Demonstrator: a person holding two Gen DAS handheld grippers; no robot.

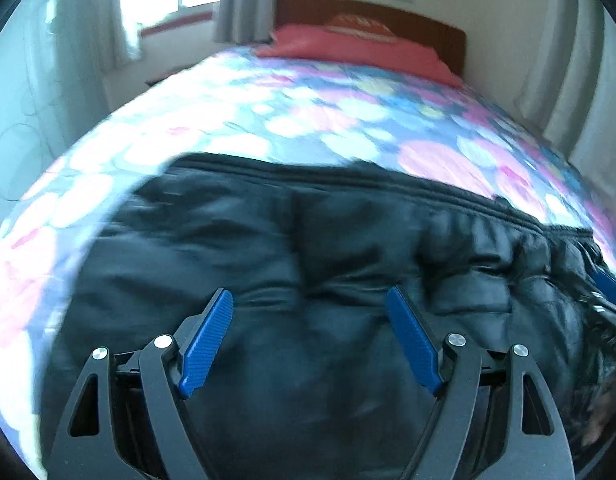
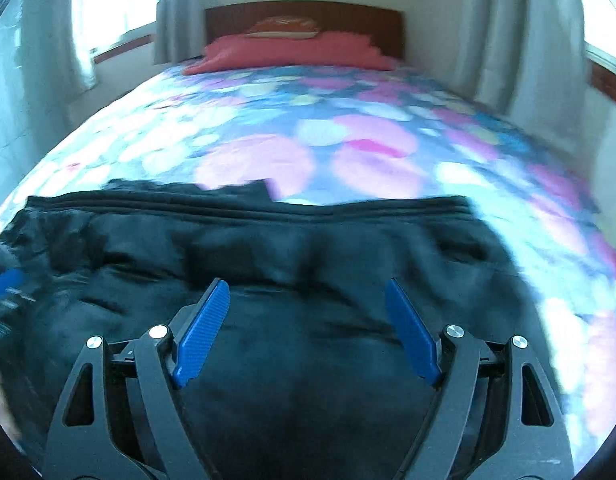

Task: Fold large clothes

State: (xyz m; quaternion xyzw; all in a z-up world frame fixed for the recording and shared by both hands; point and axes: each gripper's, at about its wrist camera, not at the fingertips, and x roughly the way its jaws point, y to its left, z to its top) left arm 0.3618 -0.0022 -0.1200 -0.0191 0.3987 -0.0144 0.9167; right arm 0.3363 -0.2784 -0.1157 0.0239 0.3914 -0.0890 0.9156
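Observation:
A black padded jacket (image 1: 308, 240) lies spread on the near part of the bed, a zipper edge along its far side. It also shows in the right wrist view (image 2: 299, 248). My left gripper (image 1: 310, 300) hovers over the jacket's middle, open and empty, blue pads wide apart. My right gripper (image 2: 305, 290) is likewise open and empty above the jacket. The right gripper's blue tip (image 1: 610, 284) shows at the right edge of the left wrist view; the left gripper's tip (image 2: 5, 282) shows at the left edge of the right wrist view.
The bed carries a floral cover (image 1: 328, 120) in pink, white and blue. A red pillow (image 2: 291, 54) lies against a dark wooden headboard (image 2: 303, 12). Curtains (image 2: 488, 32) and windows flank the bed.

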